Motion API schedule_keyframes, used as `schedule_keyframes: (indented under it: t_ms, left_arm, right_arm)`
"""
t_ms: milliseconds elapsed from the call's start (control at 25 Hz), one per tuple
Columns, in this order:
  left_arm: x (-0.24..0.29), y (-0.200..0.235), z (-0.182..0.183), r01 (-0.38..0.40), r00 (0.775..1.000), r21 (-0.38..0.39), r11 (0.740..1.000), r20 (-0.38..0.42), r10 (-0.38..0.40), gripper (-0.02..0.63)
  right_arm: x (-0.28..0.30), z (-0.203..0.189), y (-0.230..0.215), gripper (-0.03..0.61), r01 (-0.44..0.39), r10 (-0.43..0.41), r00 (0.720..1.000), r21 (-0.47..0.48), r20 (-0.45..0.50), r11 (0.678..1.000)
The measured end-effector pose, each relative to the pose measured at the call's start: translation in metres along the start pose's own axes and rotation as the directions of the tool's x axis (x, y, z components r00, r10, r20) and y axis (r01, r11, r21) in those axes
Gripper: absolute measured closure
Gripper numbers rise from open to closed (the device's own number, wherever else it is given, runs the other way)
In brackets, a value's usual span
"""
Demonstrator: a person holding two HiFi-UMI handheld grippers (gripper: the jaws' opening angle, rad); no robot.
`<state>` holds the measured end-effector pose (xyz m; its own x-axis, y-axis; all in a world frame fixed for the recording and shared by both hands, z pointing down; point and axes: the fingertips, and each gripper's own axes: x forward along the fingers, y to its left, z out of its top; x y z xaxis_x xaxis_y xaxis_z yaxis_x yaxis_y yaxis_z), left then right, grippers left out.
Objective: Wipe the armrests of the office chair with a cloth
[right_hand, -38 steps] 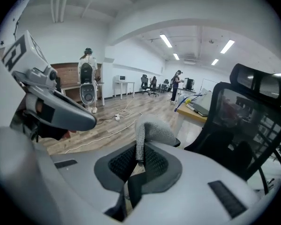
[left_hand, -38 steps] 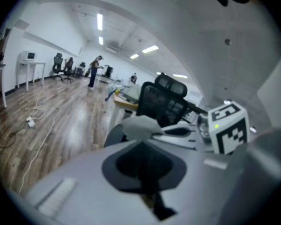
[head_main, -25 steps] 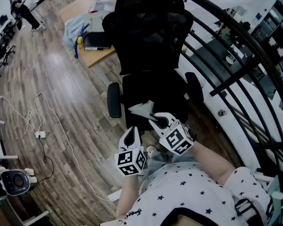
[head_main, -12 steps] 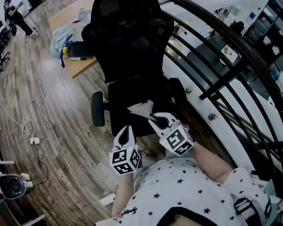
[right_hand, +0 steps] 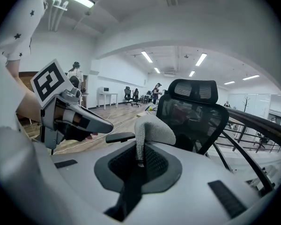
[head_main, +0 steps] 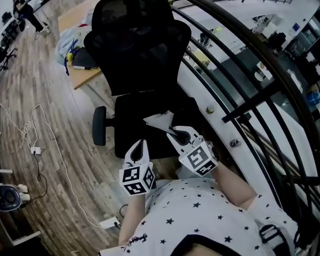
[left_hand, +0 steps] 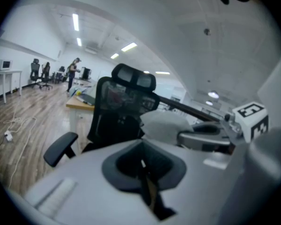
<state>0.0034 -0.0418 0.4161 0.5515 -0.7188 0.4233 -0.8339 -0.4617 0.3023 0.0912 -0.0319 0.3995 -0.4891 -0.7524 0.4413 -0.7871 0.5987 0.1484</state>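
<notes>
a person stands over a black office chair [head_main: 138,41] beside a dark railing [head_main: 244,51], a gripper in each hand. the right gripper [head_main: 176,135] pinches a pale grey cloth [head_main: 159,120], held above the seat and apart from the visible armrest [head_main: 100,126]. the left gripper [head_main: 140,147], just beside it, has its jaws pressed together on nothing.

Right gripper [head_main: 173,130] holds cloth [head_main: 159,120] above office chair [head_main: 138,41].
</notes>
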Motion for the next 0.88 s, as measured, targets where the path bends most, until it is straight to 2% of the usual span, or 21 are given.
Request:
schedule_keyframes:
  t_ms: [400, 880]
  left_arm:
    - [0.035, -0.042, 0.001, -0.070, 0.997, -0.031, 0.997, 0.027, 0.071, 0.609]
    - [0.056, -0.075, -0.017, -0.150, 0.989, -0.076, 0.986, 0.005, 0.151, 0.609]
  right_arm:
    - [-0.017, -0.028, -0.057, 0.549, -0.061, 0.061, 0.998, -0.009, 0.012, 0.998]
    - [-0.028, -0.062, -0.106, 0.549, -0.103, 0.103, 0.995, -0.001, -0.004, 0.995]
